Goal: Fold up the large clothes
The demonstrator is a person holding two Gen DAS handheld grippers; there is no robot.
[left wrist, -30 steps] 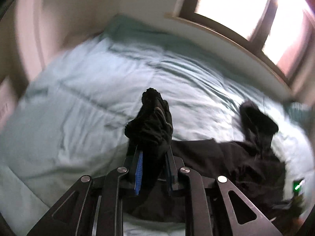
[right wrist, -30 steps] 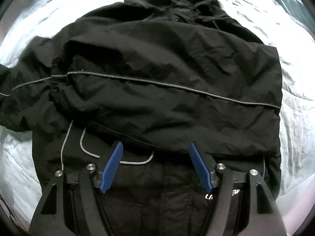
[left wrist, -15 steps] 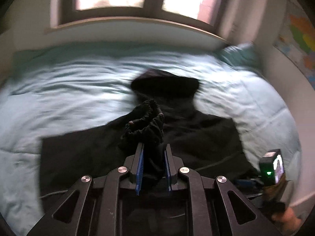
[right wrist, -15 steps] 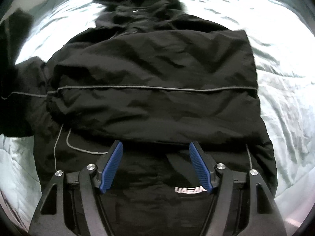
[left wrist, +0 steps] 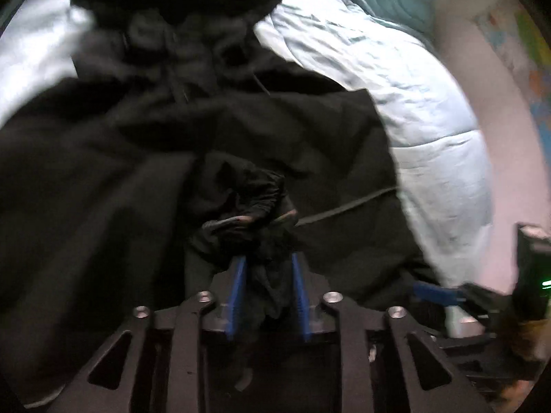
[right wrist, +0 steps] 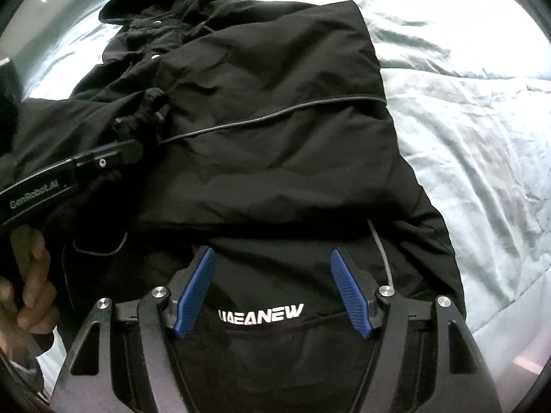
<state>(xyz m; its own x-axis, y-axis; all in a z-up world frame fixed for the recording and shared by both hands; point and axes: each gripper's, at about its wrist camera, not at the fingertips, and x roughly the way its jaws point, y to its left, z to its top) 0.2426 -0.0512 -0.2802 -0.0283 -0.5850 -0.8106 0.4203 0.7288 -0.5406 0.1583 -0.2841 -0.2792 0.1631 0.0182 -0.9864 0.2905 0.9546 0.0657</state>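
Observation:
A large black hooded jacket (right wrist: 275, 137) lies spread on a pale blue bed, hood at the far end. It fills the left wrist view (left wrist: 103, 179) too. My left gripper (left wrist: 267, 268) is shut on the bunched sleeve cuff (left wrist: 248, 206) and holds it over the jacket's body. It shows at the left of the right wrist view (right wrist: 124, 151), with the cuff (right wrist: 151, 106) at its tip. My right gripper (right wrist: 272, 275) is open and empty, just above the jacket's lower part near white lettering (right wrist: 261, 316).
The pale blue bedding (right wrist: 465, 137) lies to the right of the jacket. A teal pillow (left wrist: 389, 3) and a wall with a map (left wrist: 527, 69) are at the far right. The right gripper's body (left wrist: 447, 296) shows low right in the left wrist view.
My left gripper has carried the sleeve cuff from the left of the bed inward over the jacket's body. My right gripper has stayed open and shifted slightly right over the lower jacket.

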